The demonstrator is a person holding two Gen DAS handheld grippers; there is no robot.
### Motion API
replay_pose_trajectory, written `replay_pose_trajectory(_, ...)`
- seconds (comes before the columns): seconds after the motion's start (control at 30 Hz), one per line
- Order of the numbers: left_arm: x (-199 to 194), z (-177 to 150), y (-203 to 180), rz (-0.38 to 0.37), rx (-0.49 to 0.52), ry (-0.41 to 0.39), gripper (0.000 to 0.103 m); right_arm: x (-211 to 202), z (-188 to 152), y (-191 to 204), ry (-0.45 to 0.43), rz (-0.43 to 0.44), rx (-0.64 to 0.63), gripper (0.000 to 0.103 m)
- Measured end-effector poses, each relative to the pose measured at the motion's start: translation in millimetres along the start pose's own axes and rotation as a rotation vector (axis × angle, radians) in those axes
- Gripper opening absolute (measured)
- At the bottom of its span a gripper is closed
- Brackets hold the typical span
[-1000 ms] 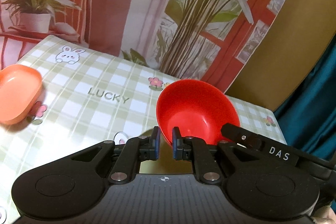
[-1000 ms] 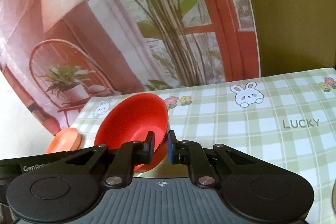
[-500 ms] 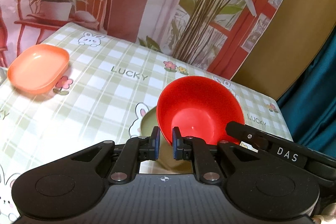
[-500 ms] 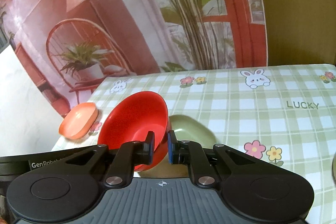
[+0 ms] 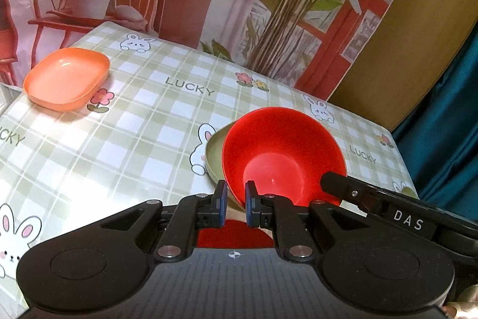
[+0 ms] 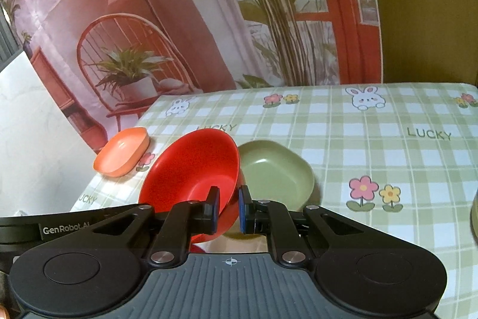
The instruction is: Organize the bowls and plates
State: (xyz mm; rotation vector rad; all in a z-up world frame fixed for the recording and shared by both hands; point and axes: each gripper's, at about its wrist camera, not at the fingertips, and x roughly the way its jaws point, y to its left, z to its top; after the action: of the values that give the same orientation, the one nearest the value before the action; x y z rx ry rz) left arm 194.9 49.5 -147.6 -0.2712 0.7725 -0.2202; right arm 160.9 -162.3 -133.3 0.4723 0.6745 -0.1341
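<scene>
- "LUCKY" is printed in grey-green capitals on the checked tablecloth (image 5: 125,139), several times over: once near the far edge, once beside the red bowl (image 5: 280,160), and once cut off at the left border so only "CKY" reads.
- In the right wrist view the same word shows twice in full on the cloth and once partly hidden.
- "DAS" stands in white letters on the right gripper (image 5: 407,219), seen from the left wrist view.
- "GenRobot.AI" stands in white on the left gripper (image 6: 64,229), seen from the right wrist view.
</scene>
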Motion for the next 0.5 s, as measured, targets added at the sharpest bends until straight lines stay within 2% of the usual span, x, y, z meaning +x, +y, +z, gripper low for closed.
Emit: replay_pose_trajectory(0.5,-24.2,-24.3,4.5,0.029,0.012,0.017,0.013,-5.6,-30.2,9.3,0.08,0.033,-0.023,0.012)
